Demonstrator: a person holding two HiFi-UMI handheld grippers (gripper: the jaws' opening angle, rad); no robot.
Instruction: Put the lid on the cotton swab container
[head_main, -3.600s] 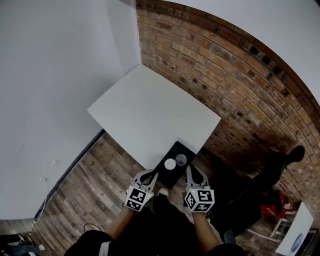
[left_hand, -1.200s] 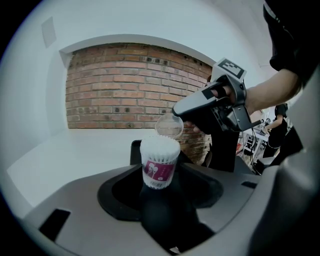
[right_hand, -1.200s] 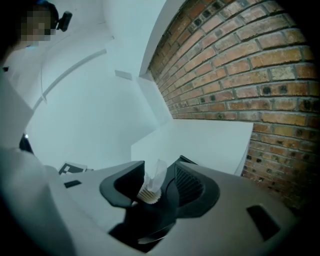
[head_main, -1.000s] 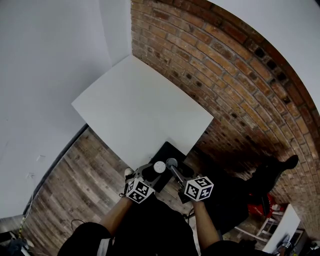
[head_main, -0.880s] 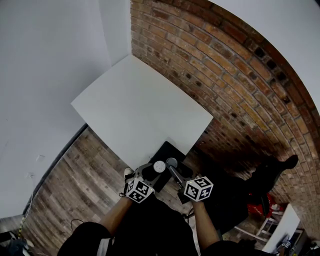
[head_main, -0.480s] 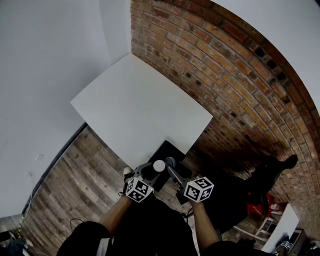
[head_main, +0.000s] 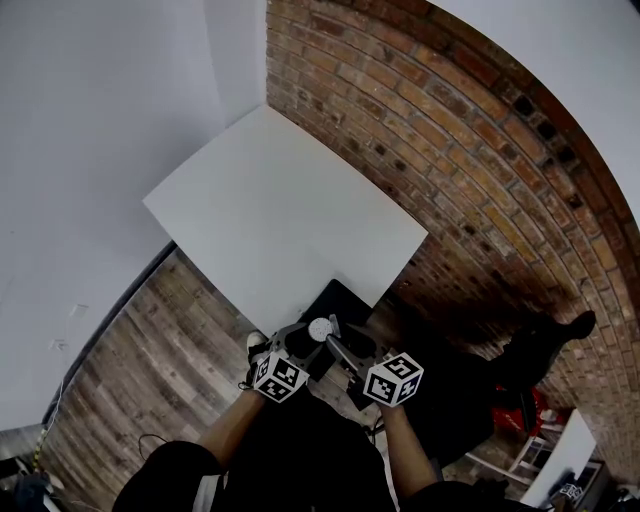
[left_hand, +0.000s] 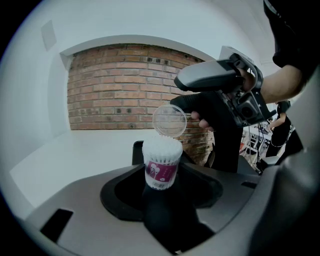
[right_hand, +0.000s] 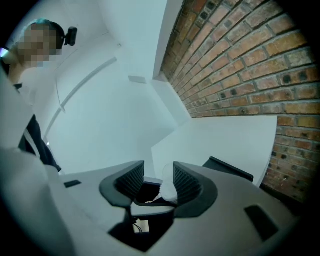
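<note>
A cotton swab container (left_hand: 162, 167), full and uncovered, is clamped upright between the jaws of the left gripper (left_hand: 161, 195), evidently steadied for capping. The clear lid (left_hand: 169, 120) is pinched in the right gripper (right_hand: 159, 184) and is tilted just above the container's far rim, seemingly ready to be lowered on.

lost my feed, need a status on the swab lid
Left tongs shut on container, still open. Right tongs hold lid above it, tilted, not on yet. Nothing in the way.
</note>
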